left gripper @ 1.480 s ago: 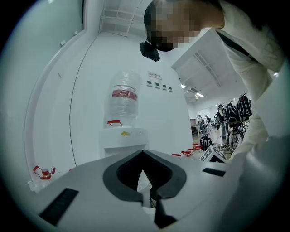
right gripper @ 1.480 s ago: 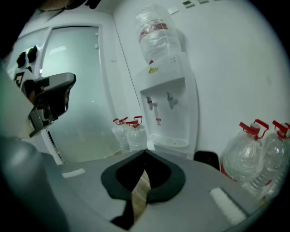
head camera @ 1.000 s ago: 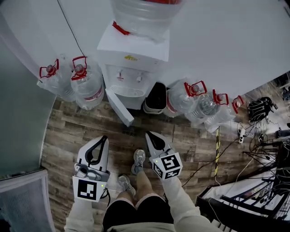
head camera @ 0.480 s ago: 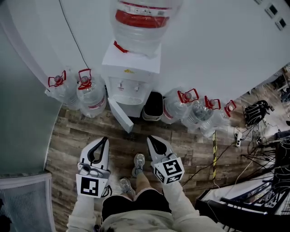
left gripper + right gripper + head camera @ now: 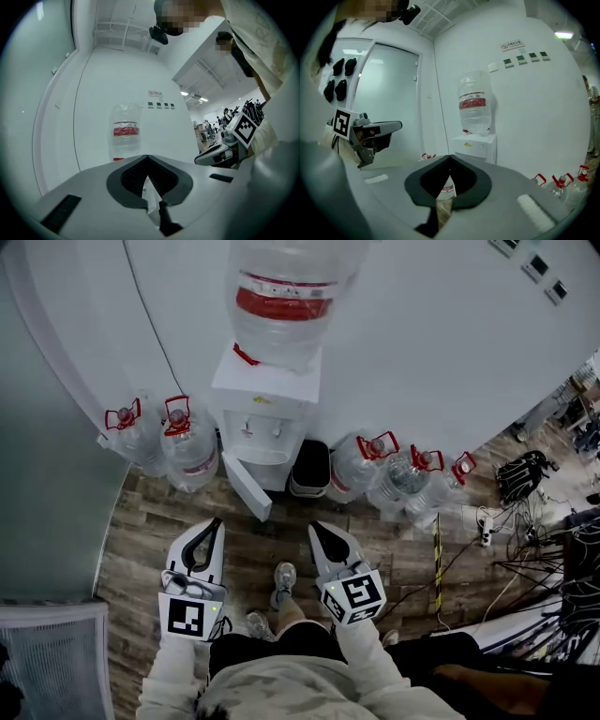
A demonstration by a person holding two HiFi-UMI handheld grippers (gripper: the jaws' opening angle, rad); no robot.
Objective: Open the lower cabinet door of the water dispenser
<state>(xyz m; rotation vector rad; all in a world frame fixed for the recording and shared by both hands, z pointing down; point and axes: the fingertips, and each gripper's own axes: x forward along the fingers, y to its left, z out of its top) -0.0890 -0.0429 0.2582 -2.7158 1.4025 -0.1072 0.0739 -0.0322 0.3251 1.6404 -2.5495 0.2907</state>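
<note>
Compared with a second ago, both claws are riding higher and the whole view is pulling back, so the water dispenser [image 5: 265, 418] is looking smaller and farther off. The left gripper [image 5: 216, 522] and right gripper [image 5: 315, 527] are hanging over the wood floor [image 5: 272, 540], well apart from the dispenser, each with its jaws pressed together on nothing. The lower cabinet door [image 5: 247, 486] is already standing open, angling out toward the floor. A black bin [image 5: 309, 468] is sitting just beside the dispenser.
</note>
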